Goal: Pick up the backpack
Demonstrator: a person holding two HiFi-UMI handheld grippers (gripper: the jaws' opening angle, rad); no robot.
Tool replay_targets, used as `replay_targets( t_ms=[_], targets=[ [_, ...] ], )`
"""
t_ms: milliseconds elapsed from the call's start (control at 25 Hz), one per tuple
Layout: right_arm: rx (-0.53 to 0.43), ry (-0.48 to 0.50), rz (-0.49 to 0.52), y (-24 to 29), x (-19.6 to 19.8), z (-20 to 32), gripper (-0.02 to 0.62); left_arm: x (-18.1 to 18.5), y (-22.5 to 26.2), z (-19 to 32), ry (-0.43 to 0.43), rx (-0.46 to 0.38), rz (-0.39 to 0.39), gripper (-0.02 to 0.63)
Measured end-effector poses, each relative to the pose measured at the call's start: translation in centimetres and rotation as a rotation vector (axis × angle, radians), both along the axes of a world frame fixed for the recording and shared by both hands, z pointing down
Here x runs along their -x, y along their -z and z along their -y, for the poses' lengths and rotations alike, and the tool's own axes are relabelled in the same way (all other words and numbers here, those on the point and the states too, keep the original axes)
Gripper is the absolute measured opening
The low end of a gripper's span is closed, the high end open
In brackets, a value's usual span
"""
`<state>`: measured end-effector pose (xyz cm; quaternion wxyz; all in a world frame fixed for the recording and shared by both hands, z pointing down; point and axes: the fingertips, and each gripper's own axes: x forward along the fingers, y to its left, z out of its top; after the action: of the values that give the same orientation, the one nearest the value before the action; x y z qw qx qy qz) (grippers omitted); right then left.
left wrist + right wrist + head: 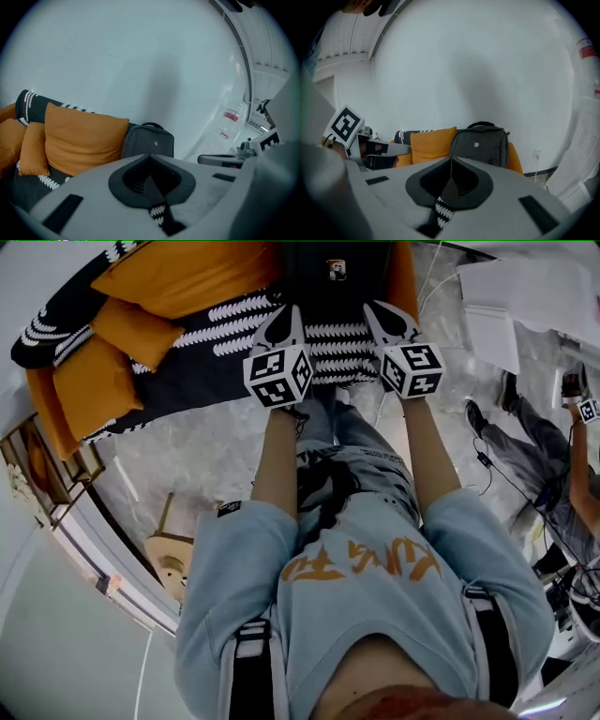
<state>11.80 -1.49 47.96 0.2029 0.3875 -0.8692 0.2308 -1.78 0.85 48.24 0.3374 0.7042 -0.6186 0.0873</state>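
A dark grey backpack (333,273) stands upright on the sofa against the white wall, its top handle up. It shows in the left gripper view (149,140) beside a big orange cushion (82,138), and in the right gripper view (480,145) straight ahead. My left gripper (289,313) and right gripper (380,310) are held side by side in front of it, some way short of it, both shut with nothing between the jaws. The closed tips show in each gripper's own view, left gripper (150,157) and right gripper (451,160).
The sofa (178,390) carries a black throw with white pattern and several orange cushions (94,381). A wooden stool (173,554) stands at my left. Another person (534,456) with a marker cube (586,409) stands at the right, near cables on the floor.
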Motion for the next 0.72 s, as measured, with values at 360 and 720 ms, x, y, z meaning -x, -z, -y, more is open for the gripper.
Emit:
replay_targets(
  t_ms=[360,720],
  targets=[
    [-0.029,-0.051,-0.02,-1.2,0.9,7.5,0.029,2.7,-2.1,7.7,-0.071,-0.005,0.017,0.023],
    [-0.038,0.049,-0.17,-1.8,0.6,15.4,0.171,1.8,-2.8,16.3,-0.302,-0.012,0.142,0.055]
  ],
)
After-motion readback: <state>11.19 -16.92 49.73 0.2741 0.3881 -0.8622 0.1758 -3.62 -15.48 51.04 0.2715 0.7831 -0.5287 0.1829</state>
